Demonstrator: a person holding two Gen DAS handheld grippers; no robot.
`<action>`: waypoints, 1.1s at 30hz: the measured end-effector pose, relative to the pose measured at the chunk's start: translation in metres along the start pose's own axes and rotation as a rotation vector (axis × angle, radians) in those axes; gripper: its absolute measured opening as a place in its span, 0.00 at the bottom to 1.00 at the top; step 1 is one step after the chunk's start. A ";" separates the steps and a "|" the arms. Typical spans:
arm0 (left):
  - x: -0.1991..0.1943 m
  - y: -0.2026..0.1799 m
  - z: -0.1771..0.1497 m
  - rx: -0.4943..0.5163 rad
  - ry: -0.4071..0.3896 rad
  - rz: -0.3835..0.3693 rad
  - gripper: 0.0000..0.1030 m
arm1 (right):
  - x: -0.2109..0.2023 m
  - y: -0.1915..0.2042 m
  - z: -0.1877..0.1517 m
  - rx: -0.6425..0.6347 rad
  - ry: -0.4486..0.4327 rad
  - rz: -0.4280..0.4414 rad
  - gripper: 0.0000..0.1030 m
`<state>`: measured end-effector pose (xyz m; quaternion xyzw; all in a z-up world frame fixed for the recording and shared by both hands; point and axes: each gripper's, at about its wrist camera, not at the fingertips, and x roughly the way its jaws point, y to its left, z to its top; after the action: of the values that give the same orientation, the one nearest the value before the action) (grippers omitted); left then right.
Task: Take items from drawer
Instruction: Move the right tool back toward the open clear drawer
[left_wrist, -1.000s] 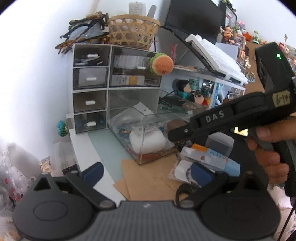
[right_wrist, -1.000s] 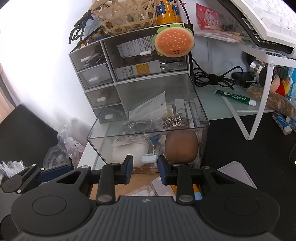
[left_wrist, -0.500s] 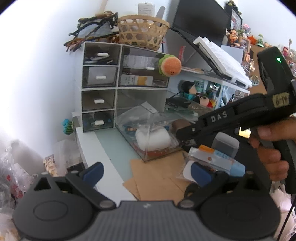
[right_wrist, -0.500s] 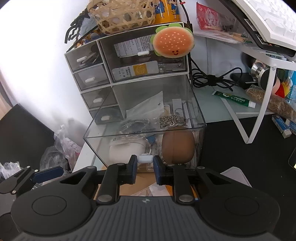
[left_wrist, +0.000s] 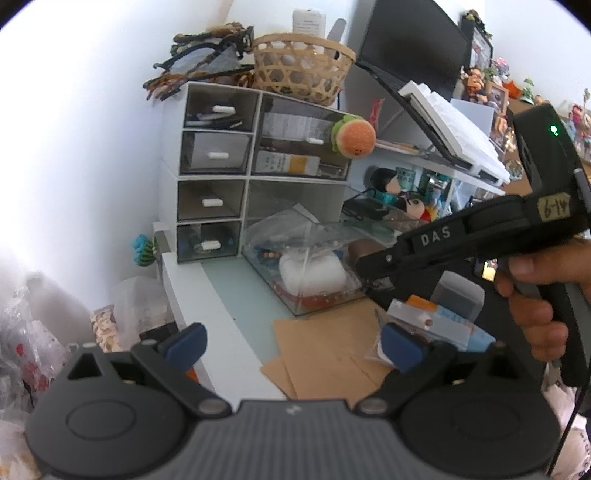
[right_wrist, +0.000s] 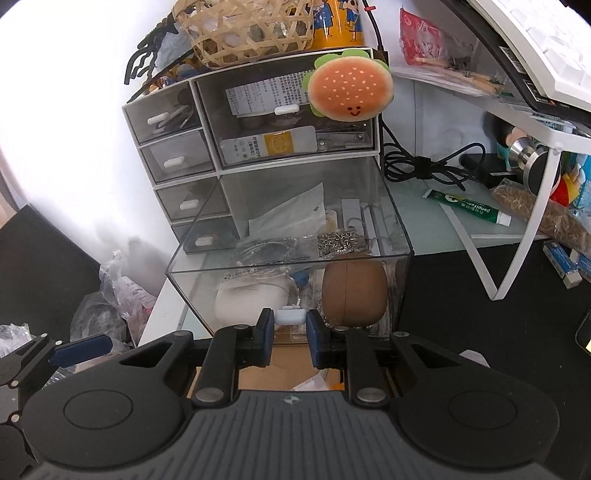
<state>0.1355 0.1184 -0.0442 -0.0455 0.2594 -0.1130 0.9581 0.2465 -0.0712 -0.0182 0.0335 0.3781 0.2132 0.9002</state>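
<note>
Right tongs (right_wrist: 290, 332) nearly closed, pads flanking white drawer handle (right_wrist: 291, 316); contact likely, not certain. Clear drawer (right_wrist: 291, 258) directly ahead, pulled out from white organiser (right_wrist: 177, 147) beyond. Inside, just past tips: white case (right_wrist: 251, 299) ahead-left, brown egg-shaped case (right_wrist: 354, 295) ahead-right, chain and bagged bits further back. Cases look light, rigid, smooth, likely slippery; grip across narrow sides. Left tongs (left_wrist: 291, 341) wide open, empty, over bench (left_wrist: 229, 332), drawer well ahead.
</note>
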 end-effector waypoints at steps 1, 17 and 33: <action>0.000 0.000 0.000 0.000 0.001 0.000 0.99 | 0.001 0.001 0.000 -0.001 -0.003 -0.003 0.21; 0.006 0.006 -0.001 -0.005 0.008 0.022 0.99 | 0.012 0.004 0.008 -0.026 -0.015 -0.027 0.21; 0.014 0.012 -0.003 -0.014 0.018 0.043 0.99 | 0.024 0.002 0.018 -0.040 -0.028 -0.028 0.21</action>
<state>0.1477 0.1269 -0.0555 -0.0455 0.2698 -0.0911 0.9575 0.2735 -0.0579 -0.0211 0.0131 0.3614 0.2077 0.9089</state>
